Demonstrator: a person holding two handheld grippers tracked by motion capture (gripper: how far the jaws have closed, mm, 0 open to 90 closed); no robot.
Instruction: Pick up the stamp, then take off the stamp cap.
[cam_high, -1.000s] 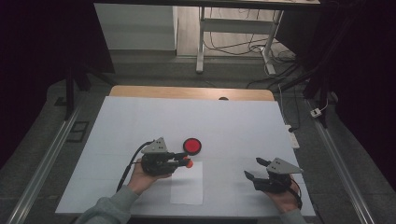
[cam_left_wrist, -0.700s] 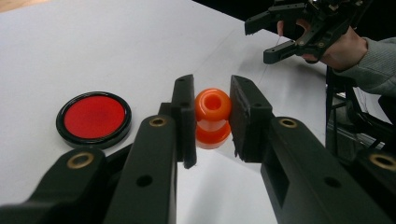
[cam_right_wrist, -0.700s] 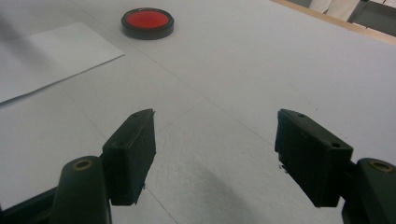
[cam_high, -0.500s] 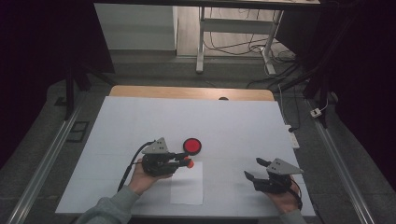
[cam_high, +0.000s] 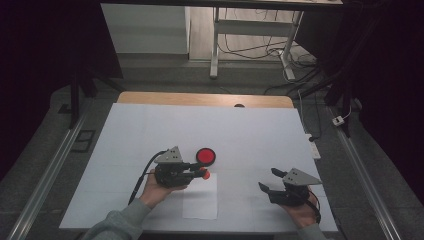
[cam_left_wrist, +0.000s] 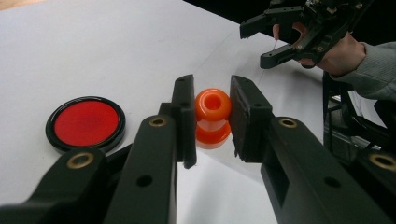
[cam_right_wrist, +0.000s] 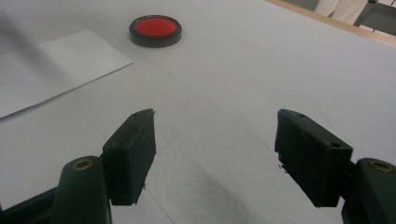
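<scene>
While clamped, orange spool (cam_left_wrist: 213, 118) squarely between left gripper's (cam_left_wrist: 213, 122) jaws.

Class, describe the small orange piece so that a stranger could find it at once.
On the white table, find the left gripper. Shut between its black jaws is a glossy orange spool, waisted and with a hole at its end, unlike the flat red disc beside it.

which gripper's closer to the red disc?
Left. The left gripper, shut on an orange knob, sits right beside the red disc; the right gripper waits open, well off to the side.
</scene>
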